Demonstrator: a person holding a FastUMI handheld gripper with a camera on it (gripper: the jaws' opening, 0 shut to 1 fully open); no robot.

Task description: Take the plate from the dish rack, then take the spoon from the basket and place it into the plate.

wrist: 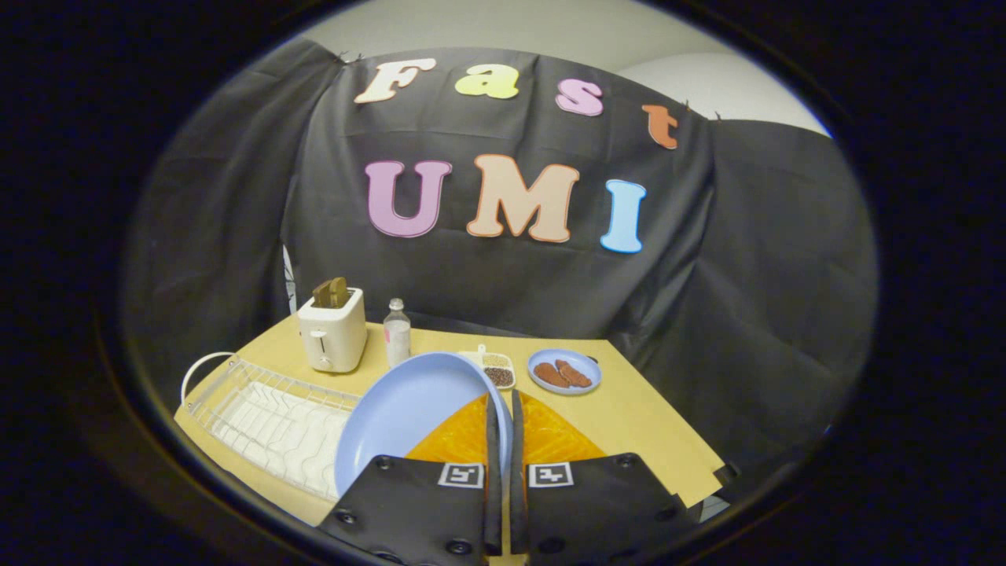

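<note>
Fingers (503,409) clamped on the plate (409,409) rim, plate held clear above the rack (267,417). Plate judged rigid, smooth, breakable; the rim grip suits it.

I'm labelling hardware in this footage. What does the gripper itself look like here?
The gripper has two blocky black housings side by side, each with round screw heads and a square black-and-white marker near its top inner corner. Two long, narrow fingers run forward from between them, close together.
</note>
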